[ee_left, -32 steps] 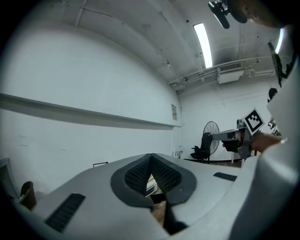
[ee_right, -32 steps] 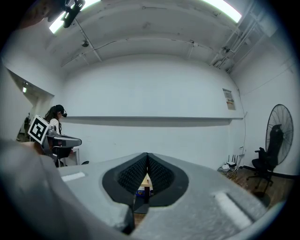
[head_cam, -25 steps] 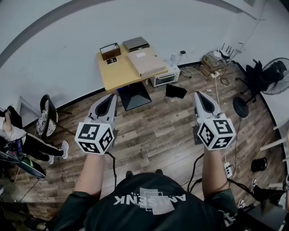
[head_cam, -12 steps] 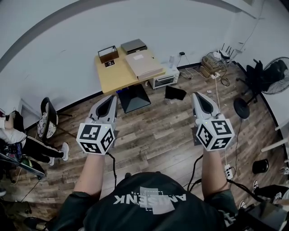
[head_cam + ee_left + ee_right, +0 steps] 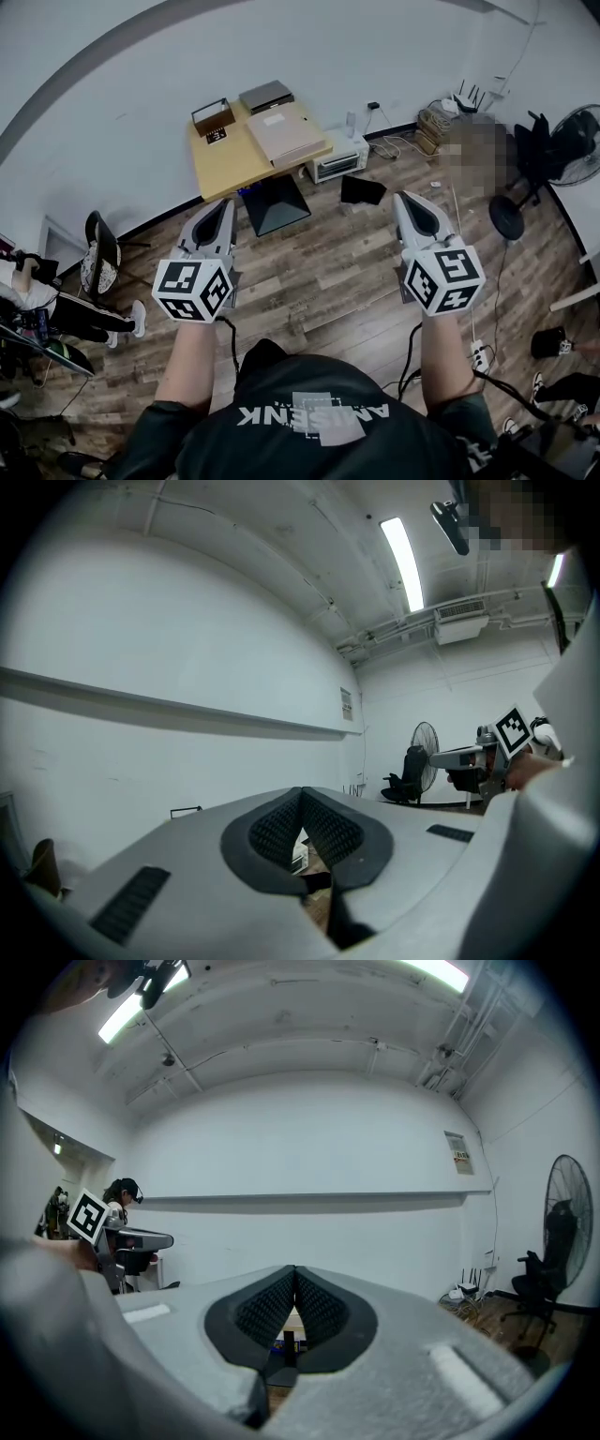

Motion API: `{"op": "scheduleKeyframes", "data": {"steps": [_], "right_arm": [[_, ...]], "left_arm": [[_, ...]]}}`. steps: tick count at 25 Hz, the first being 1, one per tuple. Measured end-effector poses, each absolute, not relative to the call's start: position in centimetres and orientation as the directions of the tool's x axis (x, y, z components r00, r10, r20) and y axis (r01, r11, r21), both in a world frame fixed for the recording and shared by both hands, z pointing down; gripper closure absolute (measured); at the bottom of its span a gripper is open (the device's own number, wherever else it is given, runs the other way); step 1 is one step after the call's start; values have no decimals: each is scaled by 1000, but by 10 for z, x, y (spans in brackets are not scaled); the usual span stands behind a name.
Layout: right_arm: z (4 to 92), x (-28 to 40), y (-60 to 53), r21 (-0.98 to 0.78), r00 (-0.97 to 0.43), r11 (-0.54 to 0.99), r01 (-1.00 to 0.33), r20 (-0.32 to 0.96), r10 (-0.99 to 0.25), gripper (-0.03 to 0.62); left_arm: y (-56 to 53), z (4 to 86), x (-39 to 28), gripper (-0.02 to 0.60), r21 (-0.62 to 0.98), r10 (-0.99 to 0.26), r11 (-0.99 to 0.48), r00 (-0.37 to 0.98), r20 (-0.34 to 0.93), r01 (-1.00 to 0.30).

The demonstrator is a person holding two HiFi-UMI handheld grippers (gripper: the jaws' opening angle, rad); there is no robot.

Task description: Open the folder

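Folder (image 5: pixel 284 133) and hand-held grippers are well apart, so the coming move is, I judge, an approach rather than a grasp. The left hand-held gripper (image 5: pixel 223 206) is clenched with nothing between its ribbed pads. The right hand-held gripper (image 5: pixel 405 199) is clenched and empty likewise, and both point level toward the far wall. Beyond their tips comes wooden floor (image 5: pixel 328 272), then the yellow surface (image 5: pixel 220 167) against the wall. The beige folder lies flat and apparently closed on the right half of that surface, far from both tips and between their lines, nearer the left one. Its long sides seem to run near to far, slanting slightly. A small dark box (image 5: pixel 212 115) sits at the surface's far left. A flat grey thing (image 5: pixel 266 95) lies just behind the folder.
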State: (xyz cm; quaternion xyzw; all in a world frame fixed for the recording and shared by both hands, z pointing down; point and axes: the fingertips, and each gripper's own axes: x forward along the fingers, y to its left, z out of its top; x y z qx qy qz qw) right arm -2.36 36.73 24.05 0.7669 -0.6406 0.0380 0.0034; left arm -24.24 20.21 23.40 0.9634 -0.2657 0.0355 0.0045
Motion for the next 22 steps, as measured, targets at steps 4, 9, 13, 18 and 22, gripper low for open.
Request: {"op": "scheduleKeyframes", "data": {"steps": [4, 9, 13, 18, 22], "right_arm": [[248, -12, 350, -61, 173, -178, -982, 70, -982, 589], [252, 10, 314, -54, 195, -200, -978, 84, -977, 589], [252, 21, 263, -36, 206, -211, -977, 101, -973, 589], [250, 34, 198, -16, 214, -218, -976, 120, -969, 589], [251, 46, 148, -23, 232, -237, -971, 132, -964, 589]], "left_arm": [[183, 243, -229, 582, -17, -515, -857, 852, 89, -516], [144, 251, -200, 582, -9, -488, -872, 869, 84, -489], [90, 256, -182, 581, -14, -474, -880, 877, 77, -475], [23, 253, -161, 581, -12, -453, -891, 889, 63, -453], [-31, 253, -152, 581, -7, -455, -890, 889, 57, -455]]}}
